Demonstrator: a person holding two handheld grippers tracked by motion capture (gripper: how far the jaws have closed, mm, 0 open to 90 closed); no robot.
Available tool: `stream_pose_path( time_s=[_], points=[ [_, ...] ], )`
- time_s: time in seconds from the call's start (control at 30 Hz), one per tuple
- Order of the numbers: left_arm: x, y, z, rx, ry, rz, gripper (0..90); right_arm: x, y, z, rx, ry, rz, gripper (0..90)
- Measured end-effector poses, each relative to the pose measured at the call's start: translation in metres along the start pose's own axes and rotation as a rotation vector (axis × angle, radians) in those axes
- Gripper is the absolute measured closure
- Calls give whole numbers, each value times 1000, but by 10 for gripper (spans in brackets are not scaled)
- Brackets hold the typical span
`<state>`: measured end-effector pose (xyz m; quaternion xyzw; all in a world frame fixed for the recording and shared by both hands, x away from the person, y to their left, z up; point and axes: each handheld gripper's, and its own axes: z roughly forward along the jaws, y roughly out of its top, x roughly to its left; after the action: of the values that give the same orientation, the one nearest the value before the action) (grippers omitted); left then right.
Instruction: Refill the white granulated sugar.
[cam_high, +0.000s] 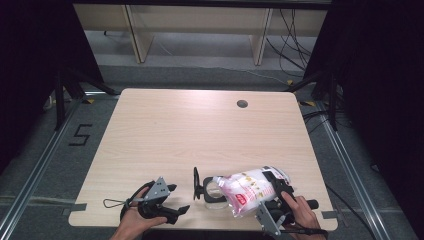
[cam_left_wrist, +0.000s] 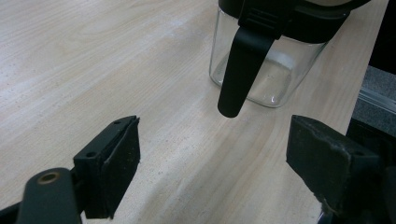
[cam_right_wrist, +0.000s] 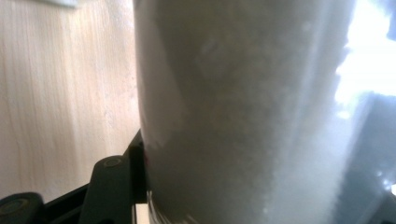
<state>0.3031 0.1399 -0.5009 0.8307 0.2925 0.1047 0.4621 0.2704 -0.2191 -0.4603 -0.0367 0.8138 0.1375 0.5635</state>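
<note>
A white and pink bag (cam_high: 248, 189) lies tilted near the table's front edge, its open end over a clear glass jar (cam_high: 214, 196). The jar's black lid (cam_high: 196, 181) stands flipped up at the jar's left. My right gripper (cam_high: 275, 183) is shut on the bag's right end. In the right gripper view the pale bag (cam_right_wrist: 243, 116) sits close against the camera, one black finger (cam_right_wrist: 114, 186) pressed to its left side. My left gripper (cam_high: 179, 198) rests open left of the jar. In the left gripper view the jar (cam_left_wrist: 275, 74) and its black clasp (cam_left_wrist: 240, 70) stand just beyond my open left gripper (cam_left_wrist: 212, 163).
The wooden table (cam_high: 200, 130) has a round cable hole (cam_high: 242, 104) at the back right. Both hands reach in over the front edge. Beyond the table stand pale shelf legs (cam_high: 135, 35) and floor cables (cam_high: 295, 45). A "5" marking (cam_high: 80, 135) lies on the floor at left.
</note>
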Motion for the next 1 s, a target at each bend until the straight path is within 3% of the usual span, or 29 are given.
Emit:
stream_pose_path(
  time_s=[0.03,0.13,0.17,0.23,0.3,0.33,0.37,0.43,0.47,0.5,0.53,0.57,0.6,0.63,0.67,0.7,0.77,0.8,0.87,0.9,0.93,0.97,1.0],
  points=[
    [2,1,0,0,-4,23,171,1,1,-1,21,-7,-12,435],
    [2,1,0,2,-3,20,171,2,2,-1,38,-15,-55,435],
    [1,0,0,2,-3,17,171,0,4,-1,40,-13,-127,435],
    [2,1,0,1,-4,23,171,2,3,-2,49,-27,-99,436],
    [2,1,0,3,-4,21,171,1,4,-2,50,-27,-147,436],
    [2,1,0,5,-3,19,171,3,4,-2,53,-32,-136,436],
    [1,0,0,3,-3,17,171,0,6,-3,56,-34,-216,436],
    [2,1,0,4,-2,19,171,0,7,-5,83,-30,-237,436],
    [2,1,0,6,-3,20,171,-3,10,-5,72,-37,-295,437],
    [2,1,0,6,-3,20,171,-3,10,-5,72,-37,-295,437],
    [2,1,0,10,-6,22,171,2,8,-6,101,-12,-221,437],
    [0,0,0,10,-3,-5,171,1,9,-7,104,-30,-250,437],
    [0,0,0,10,-3,-5,171,1,9,-7,104,-30,-250,437],
    [2,1,0,10,-6,21,171,1,9,-6,101,-31,-261,437],
    [2,1,0,12,-2,31,171,-2,10,-4,72,-35,-339,437],
    [2,0,0,8,-5,22,171,-3,11,-6,97,-35,-357,438],
    [2,0,0,6,-4,22,171,-2,11,-6,103,-32,-349,438],
    [2,0,0,6,-4,22,171,1,10,-6,109,-37,-303,438],
    [0,0,1,9,-2,-1,171,-3,13,-7,102,-46,-380,438],
    [2,1,0,13,-5,23,171,0,12,-9,136,-36,-329,439],
    [2,1,0,13,-5,23,171,0,12,-9,136,-36,-329,439],
    [2,0,0,9,-3,21,171,-1,12,-8,117,-46,-342,439],
    [2,0,0,9,-3,22,171,-3,13,-8,90,-63,-384,439]
  ],
)
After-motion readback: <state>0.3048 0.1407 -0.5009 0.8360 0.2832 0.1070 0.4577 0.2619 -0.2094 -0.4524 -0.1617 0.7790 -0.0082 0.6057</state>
